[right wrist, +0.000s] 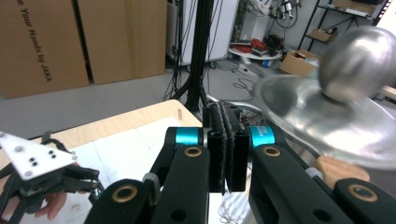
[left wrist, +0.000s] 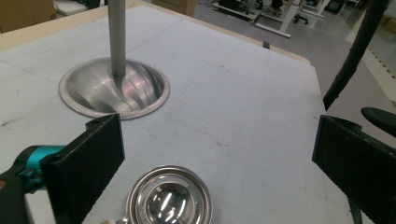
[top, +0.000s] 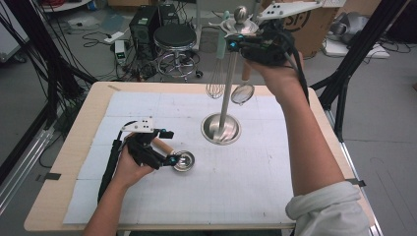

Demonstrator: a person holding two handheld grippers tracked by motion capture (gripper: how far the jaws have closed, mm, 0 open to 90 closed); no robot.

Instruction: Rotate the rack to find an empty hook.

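Observation:
A small steel ladle [top: 184, 161] with a wooden handle [top: 162, 145] lies on the white mat. My left gripper [top: 173, 146] sits low over it, open, jaws on either side of the handle. In the left gripper view the ladle's bowl [left wrist: 169, 199] lies between and below the wide-apart jaws of my left gripper [left wrist: 215, 140]. My right gripper [top: 235, 44] is raised at the top of the steel utensil stand [top: 227, 83]. In the right gripper view the pads of my right gripper [right wrist: 227, 112] are pressed together, nothing visible between them, beside the stand's top disc [right wrist: 322, 116] and knob [right wrist: 357, 60].
A whisk [top: 215, 83] and a small strainer [top: 242, 93] hang from the stand, whose round base [top: 221, 129] stands mid-table. The strainer's wooden handle [right wrist: 337, 170] is right of my right gripper. Stool [top: 175, 37], cables and boxes lie beyond the table's far edge.

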